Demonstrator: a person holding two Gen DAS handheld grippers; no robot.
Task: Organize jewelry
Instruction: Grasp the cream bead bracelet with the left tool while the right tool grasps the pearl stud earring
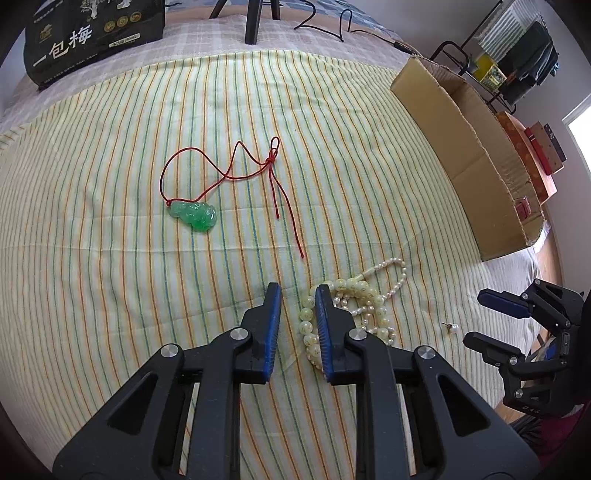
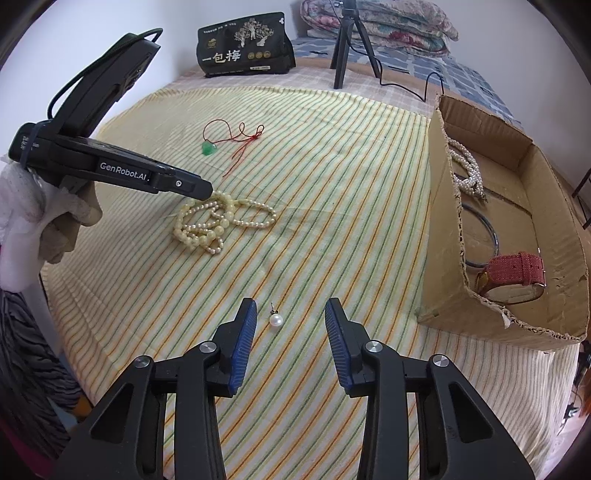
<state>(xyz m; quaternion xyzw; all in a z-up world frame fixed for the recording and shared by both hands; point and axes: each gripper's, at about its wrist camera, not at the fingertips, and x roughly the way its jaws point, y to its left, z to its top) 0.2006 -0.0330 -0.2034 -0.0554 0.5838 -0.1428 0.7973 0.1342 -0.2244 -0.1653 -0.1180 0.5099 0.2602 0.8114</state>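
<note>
A heap of cream bead and pearl strands [image 1: 364,295] [image 2: 218,221] lies on the striped cloth. My left gripper [image 1: 298,291] [image 2: 205,190] is down at the heap's left edge. Some beads lie in its narrow gap against the right pad, and the left pad is clear of them, so it is open. A single pearl earring [image 2: 275,319] [image 1: 451,326] lies between the fingers of my right gripper [image 2: 290,310] [image 1: 474,317], which is open and not touching it. A green jade pendant on a red cord [image 1: 194,214] [image 2: 209,148] lies farther back.
A cardboard box [image 2: 443,240] [image 1: 461,147] stands at the right, holding a pearl necklace [image 2: 465,166], a metal bangle [image 2: 484,236] and a red-strapped watch [image 2: 513,273]. At the back stand a black bag [image 2: 245,48], a tripod [image 2: 345,48] and folded quilts [image 2: 388,22].
</note>
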